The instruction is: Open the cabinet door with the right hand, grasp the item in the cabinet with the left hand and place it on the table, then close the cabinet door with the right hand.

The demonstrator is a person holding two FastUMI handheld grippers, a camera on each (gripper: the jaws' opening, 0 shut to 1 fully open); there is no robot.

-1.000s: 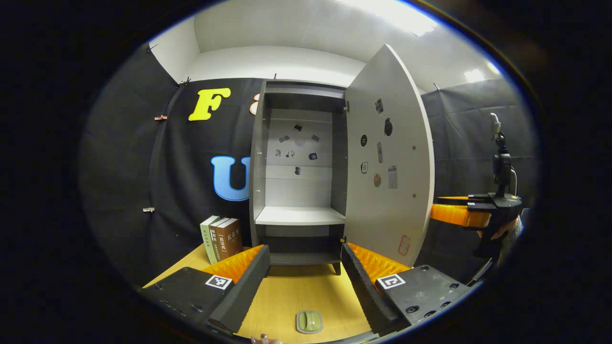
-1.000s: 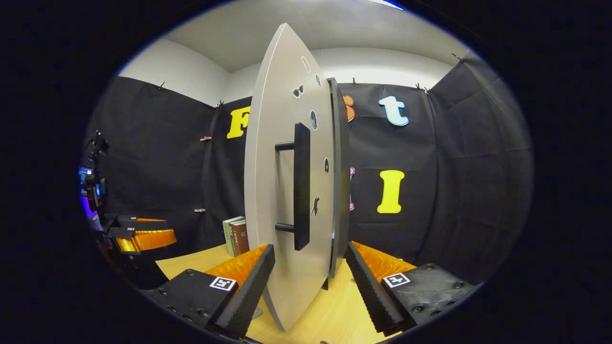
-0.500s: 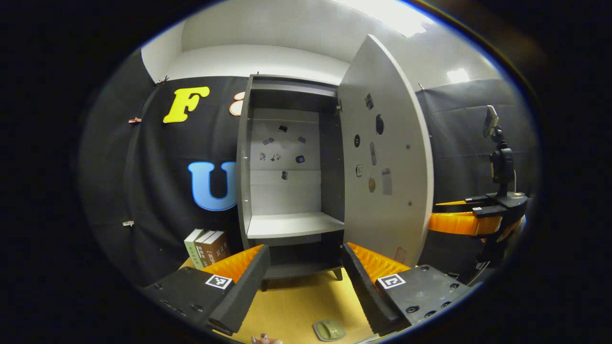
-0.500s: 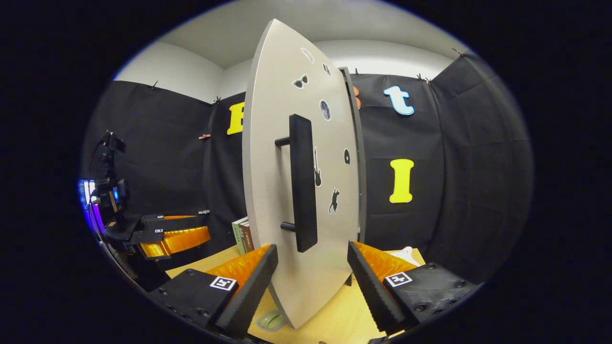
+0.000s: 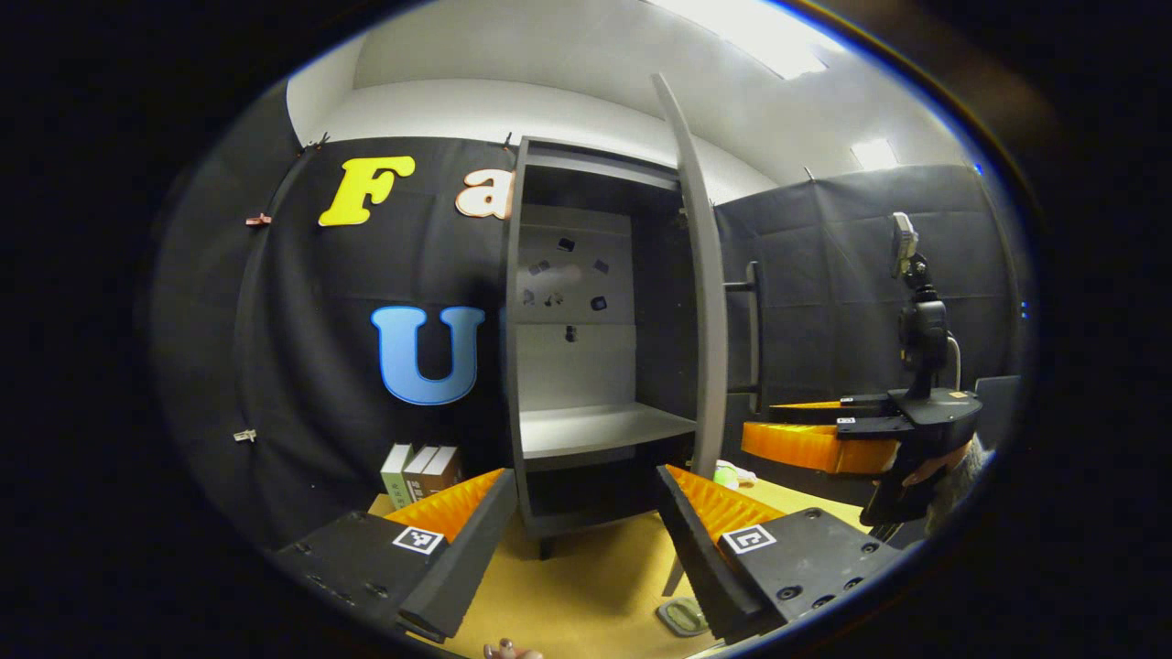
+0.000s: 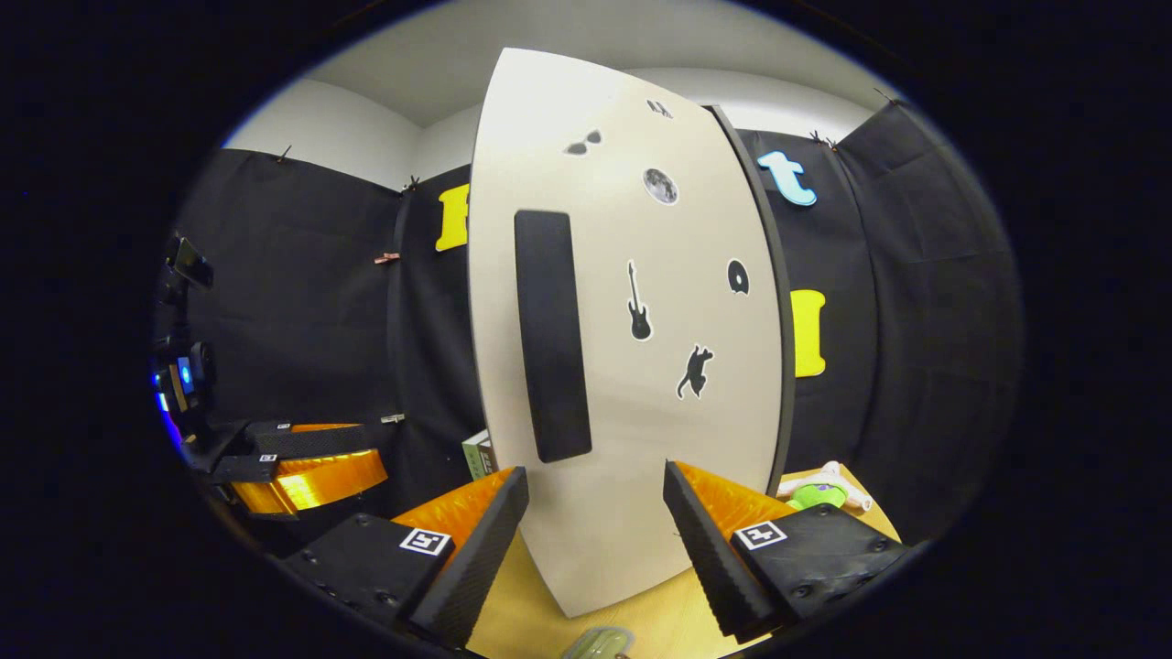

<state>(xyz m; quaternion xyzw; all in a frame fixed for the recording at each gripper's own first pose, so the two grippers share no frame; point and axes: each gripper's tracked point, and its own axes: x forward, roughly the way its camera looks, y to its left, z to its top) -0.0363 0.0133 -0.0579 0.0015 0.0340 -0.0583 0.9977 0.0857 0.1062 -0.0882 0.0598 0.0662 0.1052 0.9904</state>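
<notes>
Where books (image 5: pixel 419 469) stand, seemingly three, one cabinet (image 5: pixel 600 348) gapes.

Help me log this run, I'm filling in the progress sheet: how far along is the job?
Done: the door stands open and the small green item lies on the table; the left gripper is open, holding nothing. In hand: the right gripper, open, faces the door's outer side by the handle. Left: swinging the half-open door shut.
</notes>
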